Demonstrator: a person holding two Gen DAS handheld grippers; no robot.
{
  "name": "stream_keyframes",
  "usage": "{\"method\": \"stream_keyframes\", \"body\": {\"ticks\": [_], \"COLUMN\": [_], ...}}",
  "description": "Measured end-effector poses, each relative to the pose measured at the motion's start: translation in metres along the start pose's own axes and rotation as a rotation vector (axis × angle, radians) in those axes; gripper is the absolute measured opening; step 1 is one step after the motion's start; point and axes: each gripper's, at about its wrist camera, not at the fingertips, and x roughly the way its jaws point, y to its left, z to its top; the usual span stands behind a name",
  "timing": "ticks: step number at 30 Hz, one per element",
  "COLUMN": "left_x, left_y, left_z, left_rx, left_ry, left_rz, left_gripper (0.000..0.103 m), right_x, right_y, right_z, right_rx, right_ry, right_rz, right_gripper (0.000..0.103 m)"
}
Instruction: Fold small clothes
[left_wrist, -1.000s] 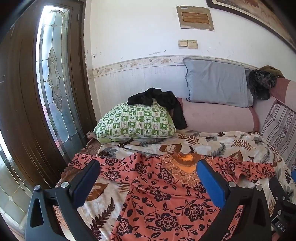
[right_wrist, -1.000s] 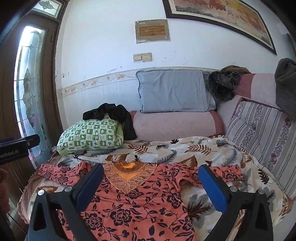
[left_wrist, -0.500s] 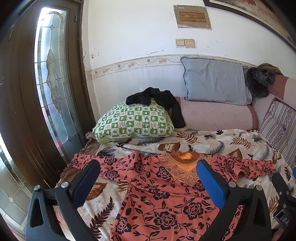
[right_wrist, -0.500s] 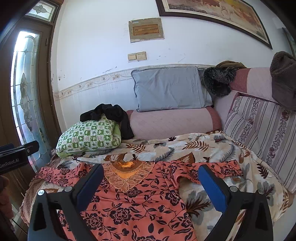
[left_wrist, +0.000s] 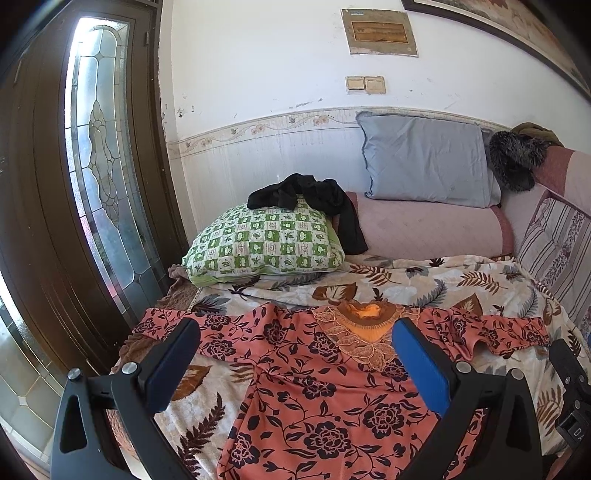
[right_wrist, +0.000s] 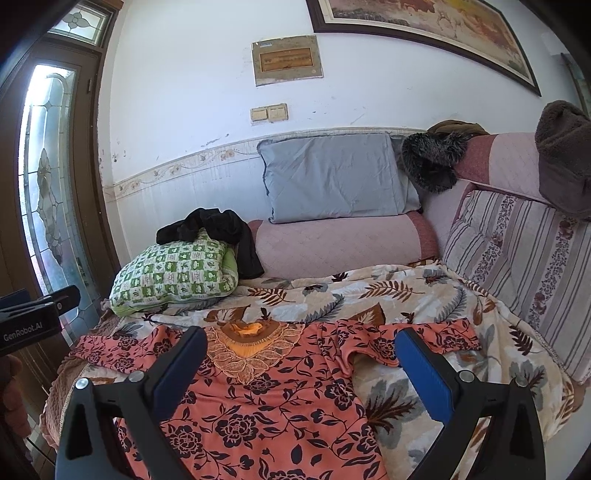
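A salmon-pink dress with black flowers (left_wrist: 314, 398) lies spread flat on a leaf-patterned blanket (left_wrist: 424, 284), its orange embroidered collar (left_wrist: 365, 325) facing the wall and both sleeves out. It also shows in the right wrist view (right_wrist: 258, 402). My left gripper (left_wrist: 295, 343) is open and empty, held above the dress body. My right gripper (right_wrist: 301, 350) is open and empty, above the dress's collar and right sleeve (right_wrist: 417, 336). The left gripper's body shows at the left edge of the right wrist view (right_wrist: 33, 317).
A green checked pillow (left_wrist: 266, 247) with a black garment (left_wrist: 317, 199) on it lies at the back left. A grey pillow (left_wrist: 424, 166) leans on a pink bolster (left_wrist: 424, 229). A striped cushion (right_wrist: 524, 258) stands at right. A wooden glazed door (left_wrist: 92, 166) is at left.
Both grippers have drawn back and lifted slightly, so the dress and bed sit a little lower and smaller in view. Both stay open. The dress has not moved.
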Motion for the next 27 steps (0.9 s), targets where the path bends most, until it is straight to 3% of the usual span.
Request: {"method": "stream_keyframes", "body": {"ticks": [27], "left_x": [0.030], "left_y": [-0.006], "left_z": [-0.008], "left_rx": [0.013], "left_ry": [0.046], "left_rz": [-0.001], "left_gripper": [0.103], "right_x": [0.028], "right_y": [0.004], "right_z": [-0.003], "right_rx": [0.006], "right_ry": [0.053], "right_rz": [0.014], "right_gripper": [0.103]}}
